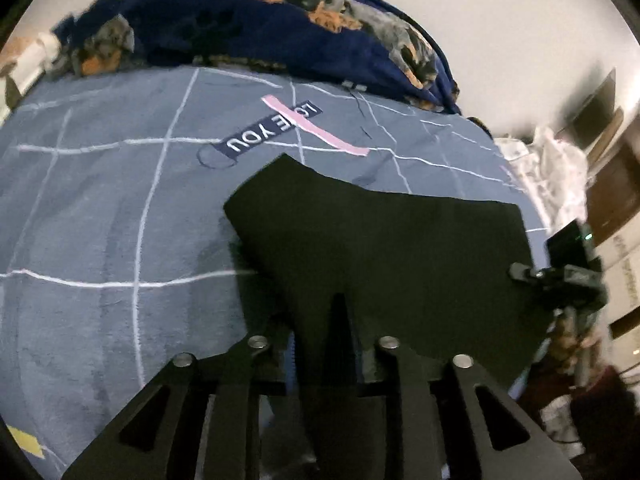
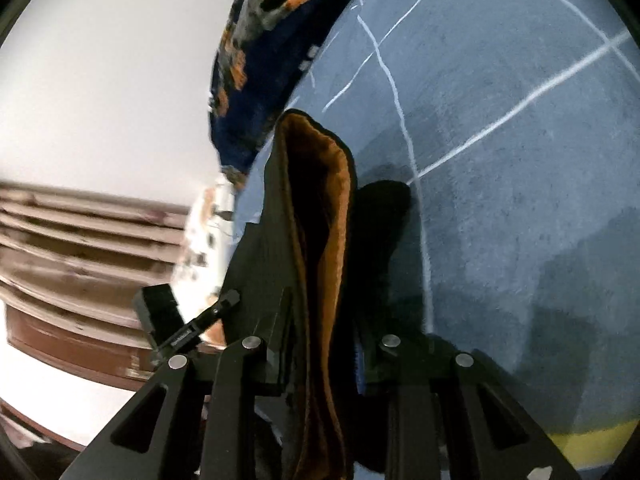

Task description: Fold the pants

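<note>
Here the left claw [image 1: 338, 320] and the right claw [image 2: 320, 320] each look clenched on one edge of the black pants [image 1: 384, 248], which hang lifted between them just above the blue bed [image 1: 100, 208], their length seemingly stretching claw to claw.

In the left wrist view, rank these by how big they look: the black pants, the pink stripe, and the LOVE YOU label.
1. Black pants, though they lie nearest the camera.
2. Pink stripe.
3. LOVE YOU label, close to the stripe in length.
</note>
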{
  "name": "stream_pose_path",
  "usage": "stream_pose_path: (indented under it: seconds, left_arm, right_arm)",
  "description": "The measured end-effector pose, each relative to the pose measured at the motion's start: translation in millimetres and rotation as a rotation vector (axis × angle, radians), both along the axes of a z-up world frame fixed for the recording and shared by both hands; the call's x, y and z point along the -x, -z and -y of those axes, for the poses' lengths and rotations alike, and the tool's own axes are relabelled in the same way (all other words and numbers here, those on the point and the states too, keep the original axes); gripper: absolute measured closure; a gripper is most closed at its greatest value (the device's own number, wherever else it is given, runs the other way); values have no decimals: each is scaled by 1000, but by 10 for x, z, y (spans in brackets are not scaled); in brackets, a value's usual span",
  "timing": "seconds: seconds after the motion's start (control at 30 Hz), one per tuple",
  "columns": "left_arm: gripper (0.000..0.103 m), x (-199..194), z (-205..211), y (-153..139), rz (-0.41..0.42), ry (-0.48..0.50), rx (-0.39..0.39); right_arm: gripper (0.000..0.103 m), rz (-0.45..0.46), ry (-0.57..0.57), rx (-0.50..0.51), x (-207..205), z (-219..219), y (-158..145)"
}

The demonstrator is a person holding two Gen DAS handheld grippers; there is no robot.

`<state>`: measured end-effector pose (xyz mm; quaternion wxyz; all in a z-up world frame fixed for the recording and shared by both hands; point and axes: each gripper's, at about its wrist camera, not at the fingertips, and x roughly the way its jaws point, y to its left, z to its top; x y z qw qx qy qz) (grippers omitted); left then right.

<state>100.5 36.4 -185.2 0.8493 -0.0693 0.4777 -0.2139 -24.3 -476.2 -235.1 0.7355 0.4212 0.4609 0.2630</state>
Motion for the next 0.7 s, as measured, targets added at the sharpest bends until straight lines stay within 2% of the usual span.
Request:
stream_pose_path:
  seconds: [0.1, 0.13, 0.2, 0.27, 0.33, 0.4, 0.47, 0.53, 0.57, 0.63, 0.7]
  left_arm:
    - [57, 59, 65, -61, 61, -43, -83]
    - [46, 84, 50, -92, 84, -61, -111]
    - [32, 196, -1, -194, 155, -107, -165]
    - [31, 248, -10, -313, 212, -126, -169]
    - [28, 294, -65, -401, 225, -139, -140]
    - [27, 304, -87, -435, 210, -137, -83]
    - [25, 316, -98, -422, 169, -134, -35]
    - [25, 311, -66, -392, 136, -122, -14]
    - [26, 334, -54, -377, 126, -117, -4]
    - [25, 361, -6, -348, 116, -111, -3]
    - [25, 390, 43, -314, 95, -93, -10]
  right_arm:
    - [71, -13, 60, 45, 105, 145, -63]
    - [71, -5, 84, 34, 151, 215, -105]
    - [71, 29, 125, 4, 274, 328, -223]
    - [71, 57, 134, -9, 405, 388, -344]
    - [71, 46, 124, 9, 527, 394, -411]
    - [71, 24, 105, 22, 620, 361, -432]
    - [71, -6, 89, 76, 670, 299, -400]
    - [71, -30, 68, 95, 674, 195, -353]
    - [77, -33, 62, 92, 682, 160, -343]
    - [89, -19, 70, 154, 703, 104, -396]
    - [90, 2, 57, 179, 703, 55, -475]
